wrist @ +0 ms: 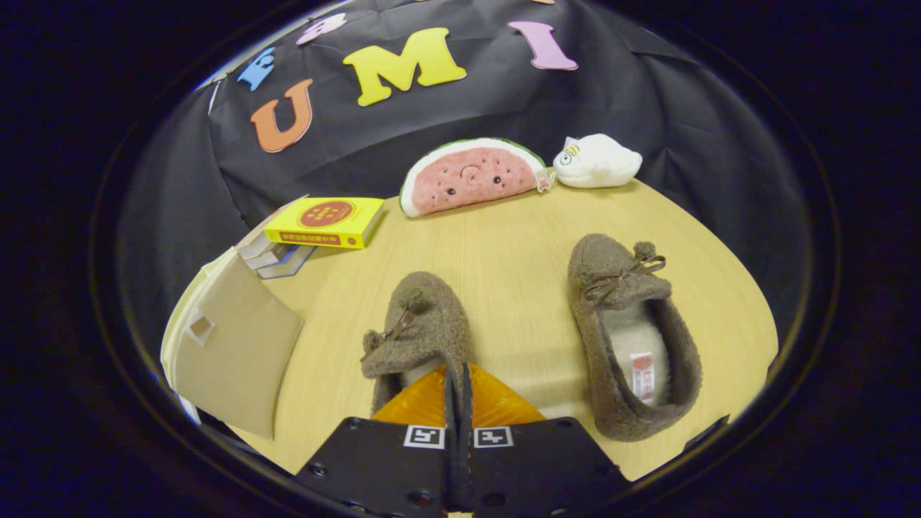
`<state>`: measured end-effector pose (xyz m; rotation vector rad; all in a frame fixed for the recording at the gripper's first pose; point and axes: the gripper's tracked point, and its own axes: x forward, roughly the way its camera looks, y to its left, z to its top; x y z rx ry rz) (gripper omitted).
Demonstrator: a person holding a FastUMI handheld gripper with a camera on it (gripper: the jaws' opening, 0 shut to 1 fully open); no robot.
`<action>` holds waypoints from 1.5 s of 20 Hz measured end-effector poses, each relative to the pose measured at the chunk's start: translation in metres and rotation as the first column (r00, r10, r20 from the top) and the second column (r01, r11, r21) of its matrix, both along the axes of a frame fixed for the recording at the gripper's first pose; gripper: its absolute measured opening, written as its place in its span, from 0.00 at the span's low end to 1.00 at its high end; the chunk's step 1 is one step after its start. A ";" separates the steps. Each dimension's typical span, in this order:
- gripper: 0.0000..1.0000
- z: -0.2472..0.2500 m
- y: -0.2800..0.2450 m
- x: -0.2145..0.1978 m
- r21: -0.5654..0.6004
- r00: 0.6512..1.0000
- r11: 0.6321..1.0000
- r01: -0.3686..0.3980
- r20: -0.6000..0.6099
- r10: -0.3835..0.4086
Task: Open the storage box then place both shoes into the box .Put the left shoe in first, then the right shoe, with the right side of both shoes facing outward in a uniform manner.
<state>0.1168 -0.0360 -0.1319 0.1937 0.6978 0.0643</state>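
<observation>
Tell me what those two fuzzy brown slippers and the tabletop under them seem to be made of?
The two brown slippers look like woolly fleece: nubby matte pile, a paler fluffy lining, thin ribbon bows with pompoms. The tabletop looks like pale wood or wood-look laminate, smooth with faint straight grain; which one is unclear. The gripper looks shut on the nearer slipper's heel edge.

A pale wooden worktop [518, 244] carries two brown fleece slippers: the left slipper [421, 334] just ahead of the fingers, the right slipper [633, 331] off to their right. Beyond lie a watermelon plush [471, 176], a white plush [597, 162] and a yellow book [327, 221] (stacked on others). A cardboard box [230, 352] sits left.
</observation>
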 end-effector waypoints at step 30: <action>0.00 0.137 0.337 -0.031 0.384 0.997 0.923 -0.014 0.080 -0.018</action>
